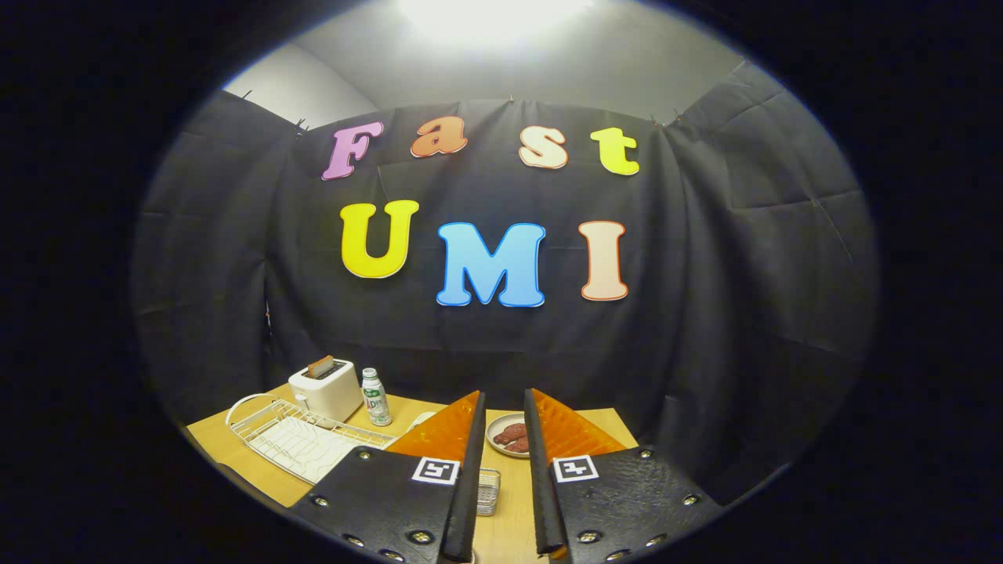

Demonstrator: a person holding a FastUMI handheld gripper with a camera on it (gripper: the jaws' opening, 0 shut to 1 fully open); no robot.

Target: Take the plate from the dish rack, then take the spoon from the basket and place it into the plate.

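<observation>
1. The gripper (505,407) sits at the bottom centre of the frame, raised above the table (501,517); its two fingers stand apart with a bare gap between them, grasping nothing.
2. A white wire dish rack (302,439) lies at the lower left of the frame, on the table's left part, left of the fingers. Whether a plate stands in it cannot be told.
3. A small wire basket (488,491) shows low in the gap between the fingers, on the table; what it holds cannot be made out.
4. A round plate (508,435) with reddish-brown pieces on it rests further back on the table, seen through the gap between the fingers, close to the right finger.
5. A white toaster (326,389) with a slice sticking up stands behind the rack, and a small bottle (375,398) with a green label stands just to its right.
6. The tabletop is light wood.
</observation>
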